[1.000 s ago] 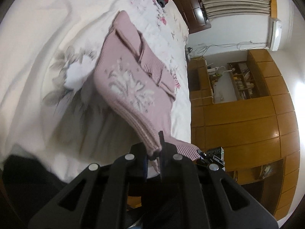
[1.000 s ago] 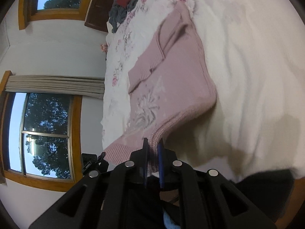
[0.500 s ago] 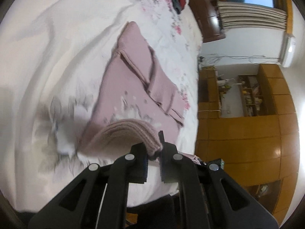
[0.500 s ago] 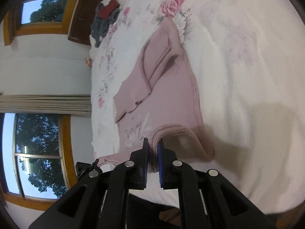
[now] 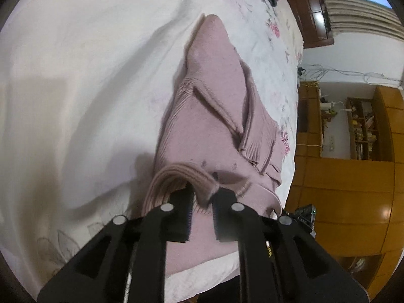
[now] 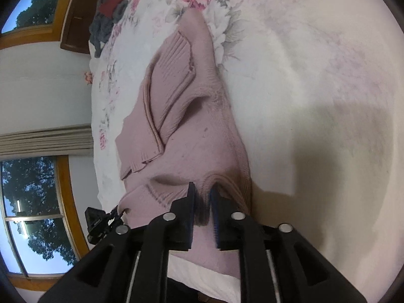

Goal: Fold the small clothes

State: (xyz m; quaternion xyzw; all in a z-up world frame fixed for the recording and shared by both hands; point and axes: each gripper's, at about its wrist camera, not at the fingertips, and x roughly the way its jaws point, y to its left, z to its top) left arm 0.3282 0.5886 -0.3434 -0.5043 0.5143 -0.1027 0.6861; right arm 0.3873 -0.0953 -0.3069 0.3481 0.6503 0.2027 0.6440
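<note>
A pink knitted sweater (image 5: 214,116) lies on the white floral bedsheet (image 5: 88,75), sleeves folded across its body. My left gripper (image 5: 202,202) is shut on the ribbed bottom hem, which is curled up and over the lower body. In the right wrist view the same sweater (image 6: 192,131) runs away from me, and my right gripper (image 6: 203,202) is shut on the other end of the hem, with cloth bunched dark between its pads. Both grippers hang low over the sweater's lower half. Each camera catches the other gripper small at the bed's edge (image 5: 303,212) (image 6: 98,222).
A pile of grey and red clothes (image 6: 108,17) sits at the far end of the bed by the dark wooden headboard (image 5: 310,12). Wooden cabinets (image 5: 341,202) stand beyond one bed edge, and a window (image 6: 32,202) lies past the other. Bare sheet (image 6: 315,75) spreads beside the sweater.
Both grippers carried the hem forward and down over the sweater, so the lower part now doubles over the body. The gap between the left fingers looks slightly wider.
</note>
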